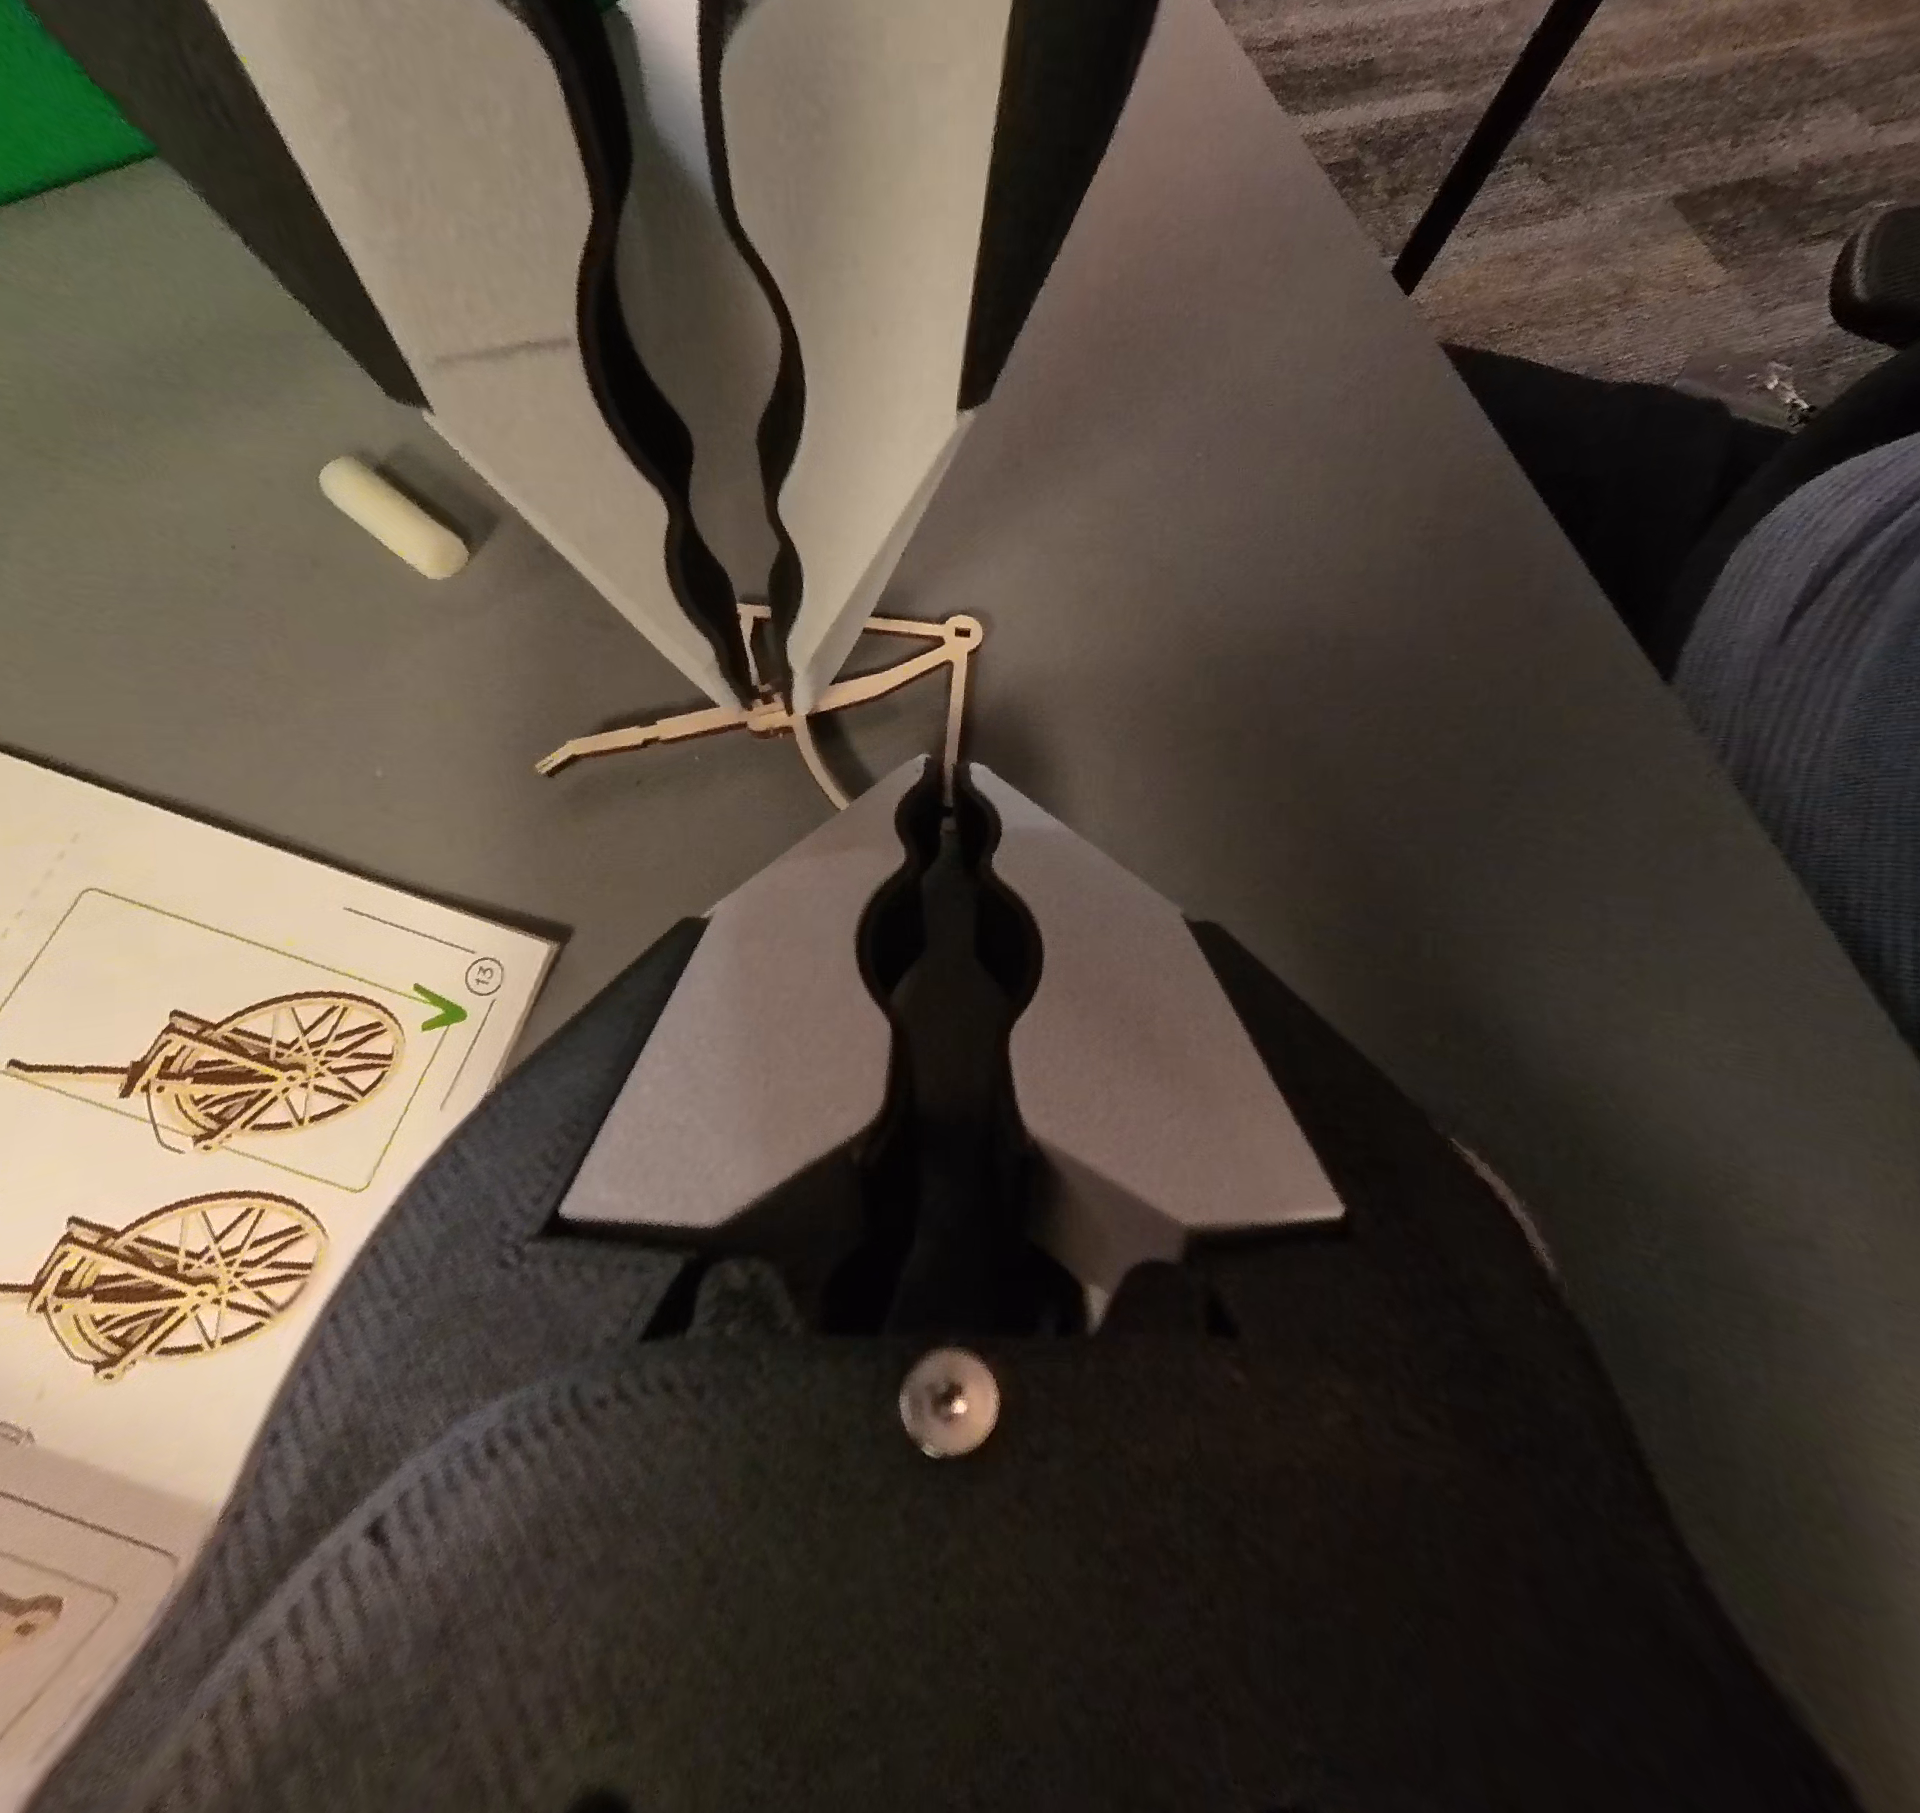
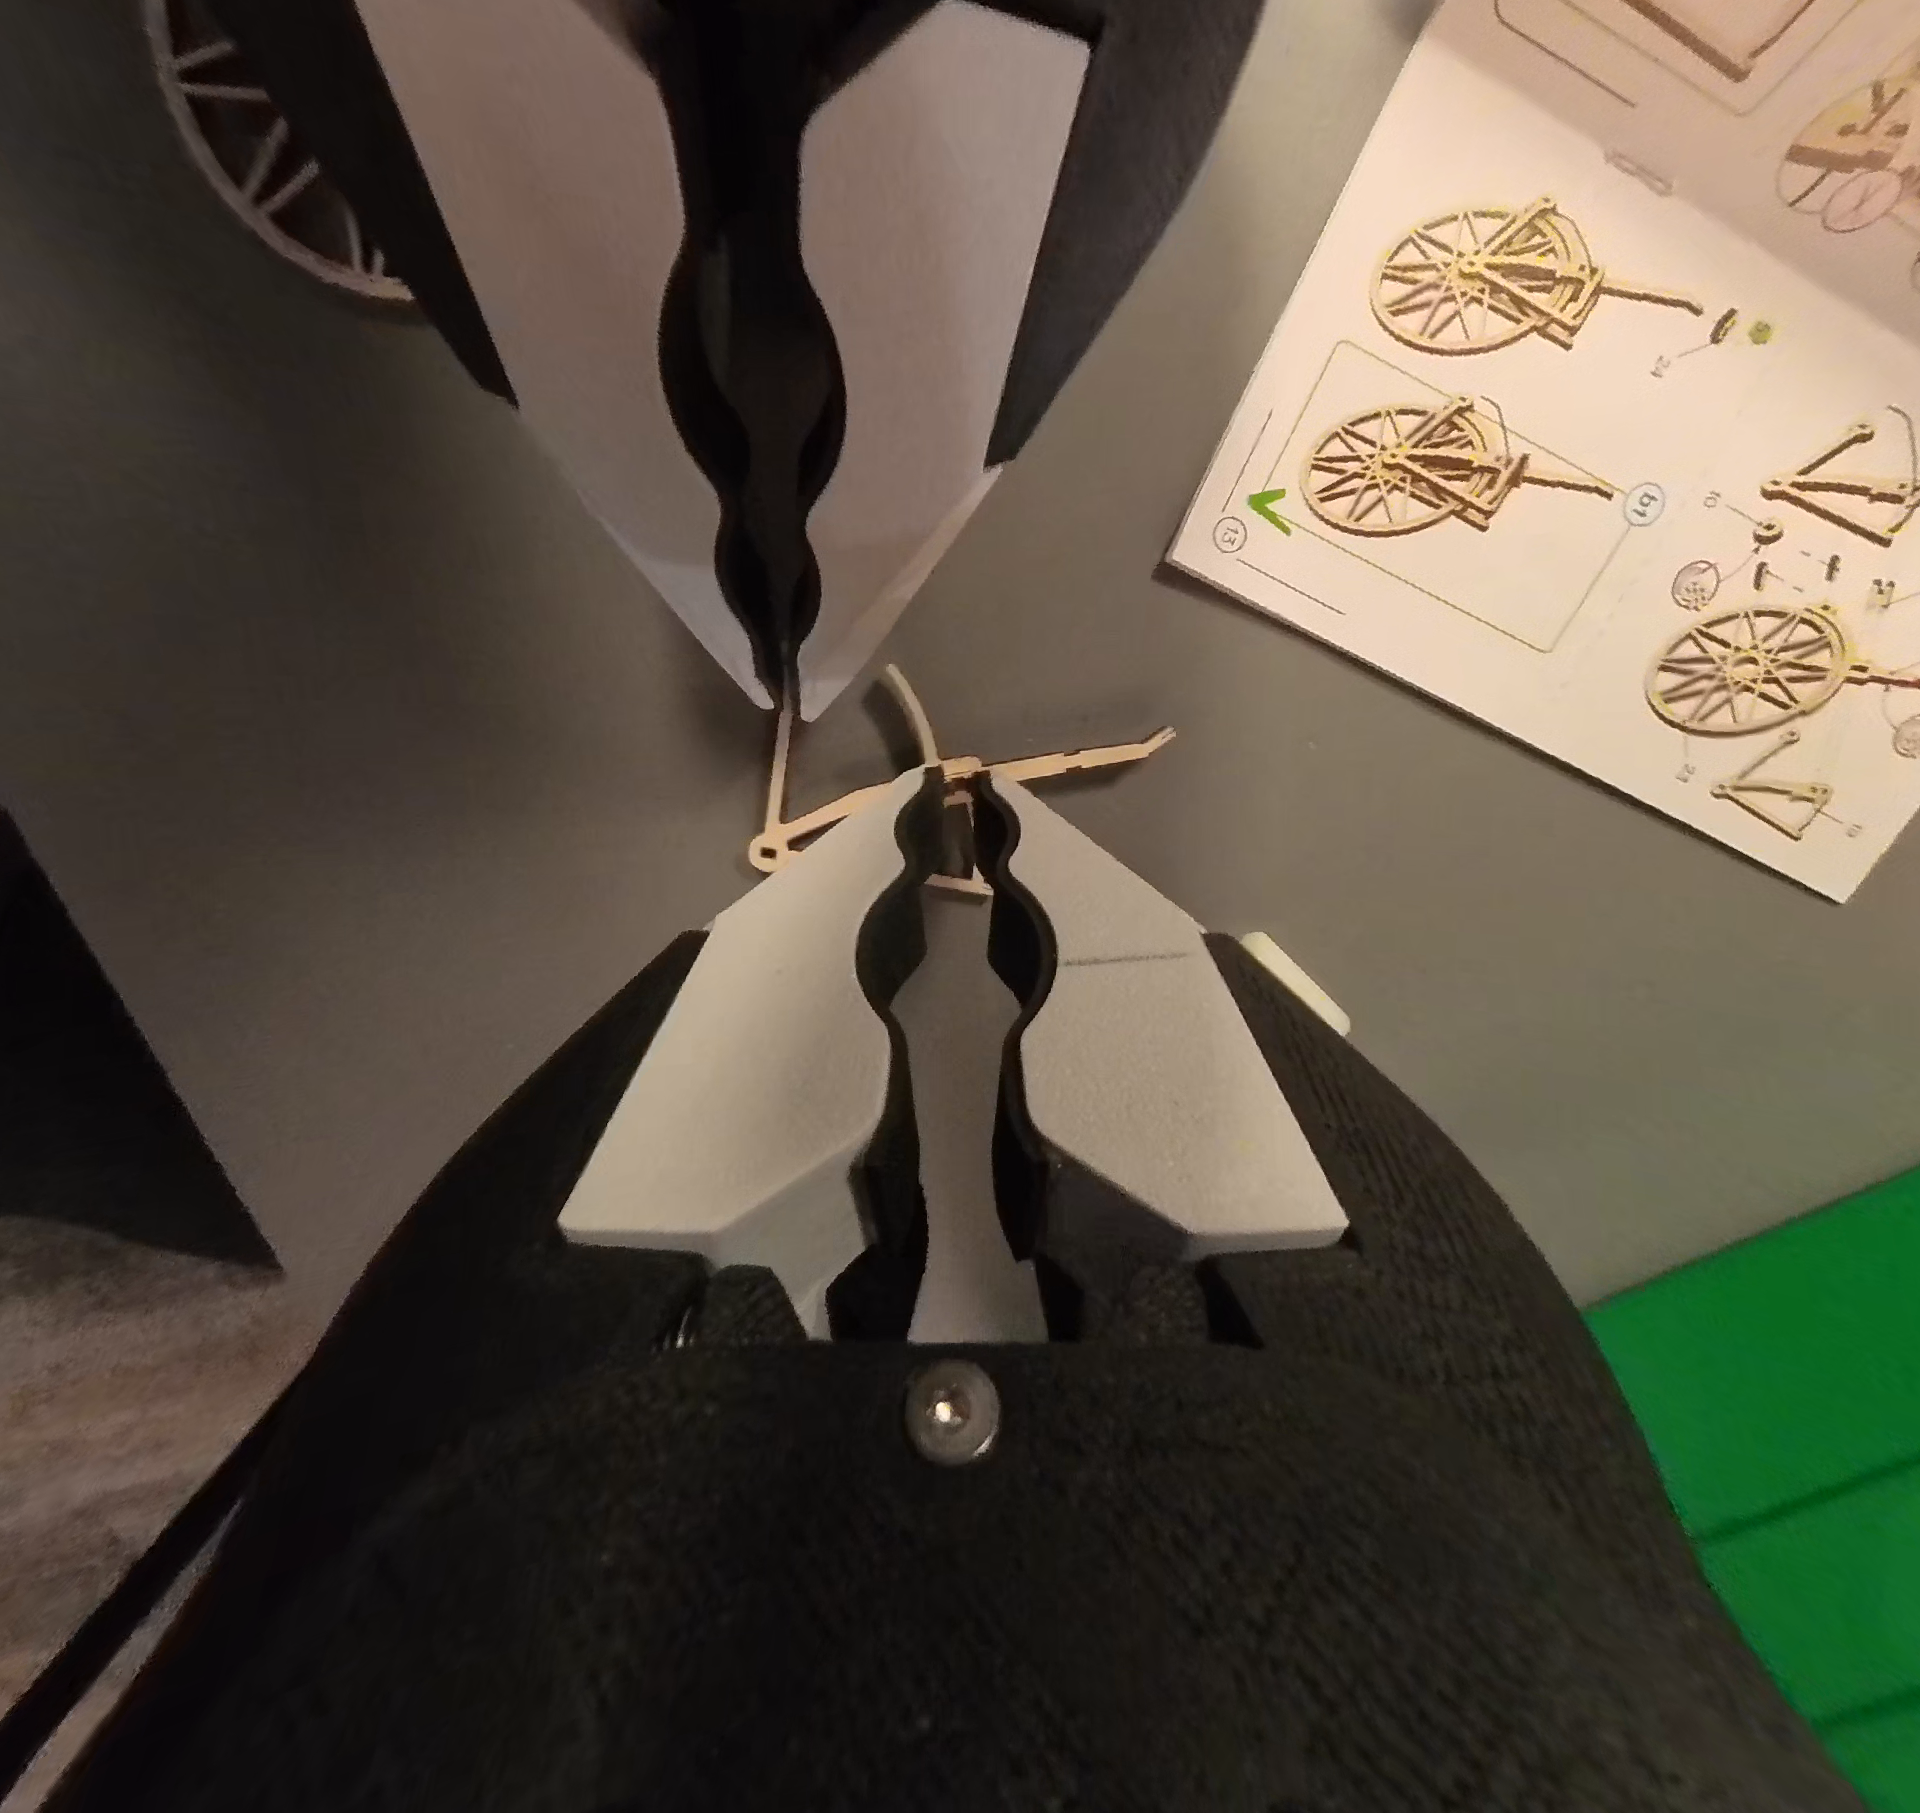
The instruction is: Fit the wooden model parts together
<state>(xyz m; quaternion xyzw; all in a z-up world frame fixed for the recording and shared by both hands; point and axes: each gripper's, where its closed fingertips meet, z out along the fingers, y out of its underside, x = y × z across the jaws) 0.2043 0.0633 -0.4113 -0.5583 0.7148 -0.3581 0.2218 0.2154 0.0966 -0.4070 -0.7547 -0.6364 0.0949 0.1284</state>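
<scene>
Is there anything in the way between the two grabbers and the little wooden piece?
No, nothing visible is in the way. The left gripper already pinches one thin strut of the wooden frame, and the right gripper has its fingers around the frame's middle joint. The white stick and instruction sheet lie off to the side.

Wooden frame (image 1: 831, 698) held between two facing grippers above the tabletop (image 1: 1195, 620).
An instruction sheet (image 1: 208, 1088) is laid left of it; a wheel (image 2: 270, 174) is placed behind the left gripper (image 2: 784, 698).
</scene>
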